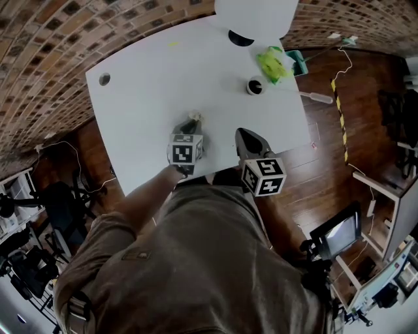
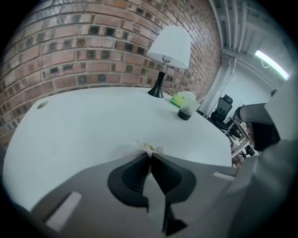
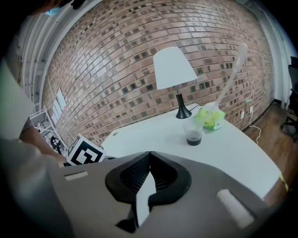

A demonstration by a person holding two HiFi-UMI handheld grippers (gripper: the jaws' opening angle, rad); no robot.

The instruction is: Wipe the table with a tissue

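A crumpled white tissue (image 2: 148, 147) with a yellowish stain lies pressed on the white table (image 1: 163, 78), pinched at the tips of my left gripper (image 2: 150, 155), which is shut on it. In the head view the left gripper (image 1: 191, 124) leans down onto the table near its front edge, with the tissue (image 1: 194, 117) at its tips. My right gripper (image 1: 246, 137) hangs beside it over the front edge. In the right gripper view the right gripper (image 3: 149, 154) has its jaws together with nothing between them.
At the back of the table stand a white-shaded lamp (image 1: 255, 16), a clear cup with dark liquid (image 1: 255, 86) and a green tissue pack (image 1: 274, 63). A cable hole (image 1: 104, 79) sits at the far left. Office chairs (image 2: 223, 108) stand beyond the right edge.
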